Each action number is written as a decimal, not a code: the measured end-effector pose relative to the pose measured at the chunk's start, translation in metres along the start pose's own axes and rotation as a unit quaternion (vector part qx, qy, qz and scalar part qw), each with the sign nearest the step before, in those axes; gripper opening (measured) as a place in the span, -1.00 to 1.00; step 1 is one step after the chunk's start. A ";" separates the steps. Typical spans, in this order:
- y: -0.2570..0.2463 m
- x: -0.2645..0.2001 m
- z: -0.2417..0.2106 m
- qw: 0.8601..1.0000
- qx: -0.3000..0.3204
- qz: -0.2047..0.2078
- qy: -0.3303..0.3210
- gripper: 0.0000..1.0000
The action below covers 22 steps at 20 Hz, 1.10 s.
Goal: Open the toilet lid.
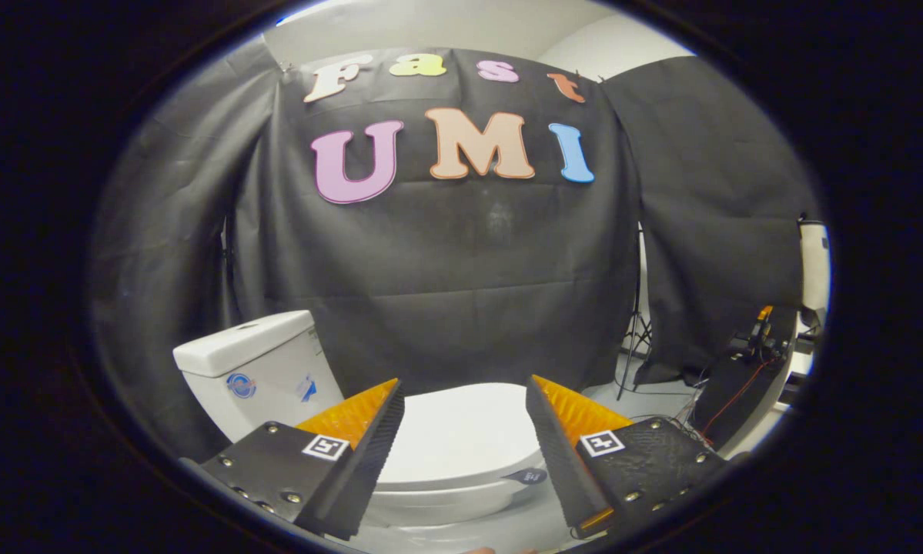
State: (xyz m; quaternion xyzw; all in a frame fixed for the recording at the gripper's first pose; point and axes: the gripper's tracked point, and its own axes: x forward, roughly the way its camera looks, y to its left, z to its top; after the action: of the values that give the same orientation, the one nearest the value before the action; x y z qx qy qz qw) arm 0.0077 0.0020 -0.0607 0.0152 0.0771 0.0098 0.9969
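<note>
A white toilet stands on the floor below me. Its lid lies flat and closed over the bowl, seen between and just beyond my fingers. The white tank rises behind the left finger, against the black cloth wall. My gripper hovers above the lid with its jaws wide apart and nothing between them. A small dark tag sits at the lid's front edge near the right finger. The fingers hang above the lid without touching it.
Black cloth hangs close behind the toilet. To the right stand a thin tripod leg, a dark case with an orange-tipped device and red cables on the floor. A white appliance edge shows farther right.
</note>
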 end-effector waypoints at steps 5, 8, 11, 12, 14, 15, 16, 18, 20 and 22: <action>-0.006 0.004 -0.009 1.000 0.020 -0.006 0.013 0.87; -0.013 0.007 -0.018 0.999 0.043 -0.013 0.023 0.87; -0.018 0.011 -0.029 0.995 0.096 -0.010 0.028 0.79; -0.021 0.014 -0.036 0.993 0.113 -0.014 0.032 0.75; -0.027 0.019 -0.048 0.987 0.156 -0.017 0.035 0.68; -0.028 0.021 -0.052 0.982 0.184 -0.014 0.033 0.64; -0.029 0.025 -0.058 0.976 0.213 -0.013 0.029 0.62; -0.036 0.033 -0.076 0.959 0.280 -0.022 0.028 0.55; -0.043 0.039 -0.096 0.936 0.351 -0.028 0.023 0.45; -0.053 0.043 -0.116 0.908 0.417 -0.038 0.012 0.45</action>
State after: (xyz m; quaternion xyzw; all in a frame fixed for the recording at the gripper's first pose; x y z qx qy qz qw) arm 0.0329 -0.0466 -0.1833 0.4262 0.0871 -0.0611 0.8984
